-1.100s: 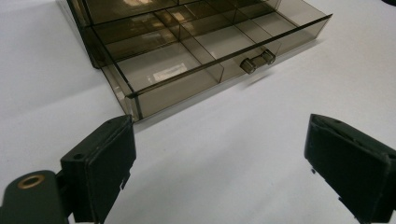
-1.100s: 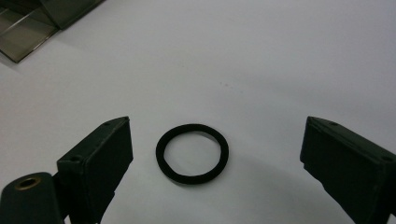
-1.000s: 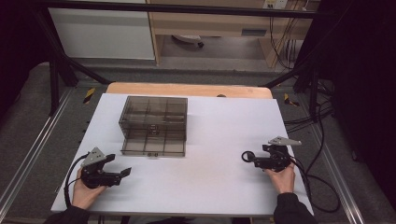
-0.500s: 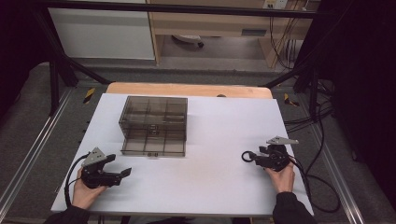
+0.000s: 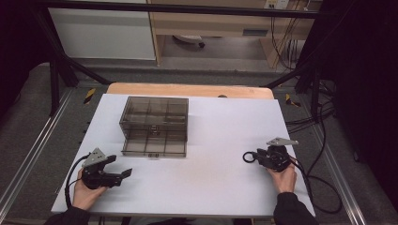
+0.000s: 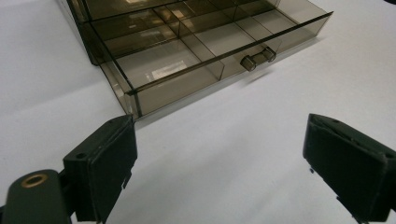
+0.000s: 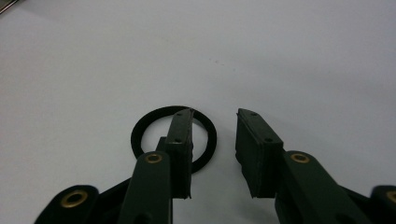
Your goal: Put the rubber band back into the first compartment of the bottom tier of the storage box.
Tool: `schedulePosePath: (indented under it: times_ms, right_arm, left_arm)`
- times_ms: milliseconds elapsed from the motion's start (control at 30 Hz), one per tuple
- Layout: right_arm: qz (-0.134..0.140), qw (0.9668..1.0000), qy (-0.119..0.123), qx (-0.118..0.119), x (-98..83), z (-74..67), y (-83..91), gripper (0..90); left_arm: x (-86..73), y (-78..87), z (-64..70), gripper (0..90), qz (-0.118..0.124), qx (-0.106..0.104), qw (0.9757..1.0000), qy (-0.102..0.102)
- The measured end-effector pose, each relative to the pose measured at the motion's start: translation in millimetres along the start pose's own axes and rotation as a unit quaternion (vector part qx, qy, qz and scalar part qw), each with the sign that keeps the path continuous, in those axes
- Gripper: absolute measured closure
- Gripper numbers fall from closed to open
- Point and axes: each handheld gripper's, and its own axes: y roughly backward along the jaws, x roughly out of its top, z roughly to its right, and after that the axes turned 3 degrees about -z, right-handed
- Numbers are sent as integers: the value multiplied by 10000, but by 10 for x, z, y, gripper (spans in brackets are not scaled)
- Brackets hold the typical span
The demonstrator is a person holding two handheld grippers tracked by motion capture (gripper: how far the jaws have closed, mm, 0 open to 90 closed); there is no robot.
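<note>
A black ring [image 7: 173, 138] lies flat on the white desk [image 5: 220, 140] at the right, under the tip of the right gripper [image 5: 257, 158]. Its jaws have just been closing; a narrow gap remains, with one jaw over the ring and nothing pinched. The left gripper [image 5: 123, 175], jaws spread wide, points toward the smoky plastic drawer box [image 5: 155, 125], whose lower drawer [image 6: 205, 51] stands pulled out.

— What colours are on the white bench [image 5: 220, 154]?
— A smoke-brown see-through plastic compartment box [image 5: 155, 125] and a flat black rubber ring [image 7: 140, 133].
— And the tools?
— Each black hand-held gripper [image 5: 123, 174] carries a grey plate; brass-coloured rivets dot the other hand-held gripper [image 7: 215, 128].
</note>
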Motion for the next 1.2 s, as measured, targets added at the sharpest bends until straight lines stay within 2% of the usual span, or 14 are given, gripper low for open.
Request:
schedulePosePath:
  times_ms: [367, 1200]
  right_arm:
    - [-118, 9999, 25, -16, -5, -25, -29, 781]
    - [-200, 9996, 32, -184, 2, -72, -26, 864]
  left_arm:
    - [-1, -7, 1, 98, -34, 22, 10000, -9]
    - [-2, -5, 1, 100, -31, 32, 10000, -8]
